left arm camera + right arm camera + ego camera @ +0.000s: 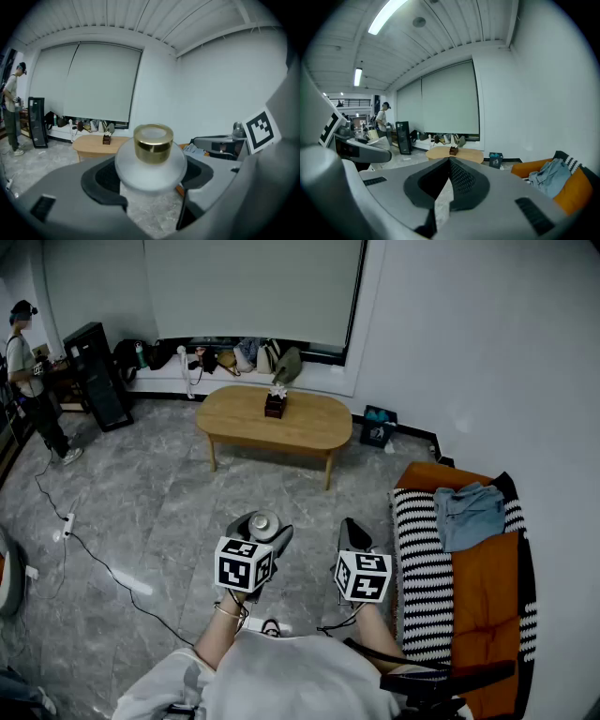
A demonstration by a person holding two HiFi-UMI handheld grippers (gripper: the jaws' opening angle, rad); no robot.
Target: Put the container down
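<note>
A frosted white container (151, 165) with a gold cap (153, 140) sits upright between the jaws of my left gripper (150, 174), which is shut on its round body. In the head view the container (263, 522) is held in the air above the grey floor, in front of the person's lap, with the left gripper (262, 532) around it. My right gripper (352, 536) hovers just to the right of it, apart from the container. Its jaws meet at the tips with nothing between them, as the right gripper (449, 162) view shows.
An oval wooden table (309, 423) with a small dark box (275, 405) stands ahead near the window wall. An orange sofa (483, 582) with a striped blanket is at the right. A cable (103, 563) runs across the floor at left, where a person (33, 381) stands.
</note>
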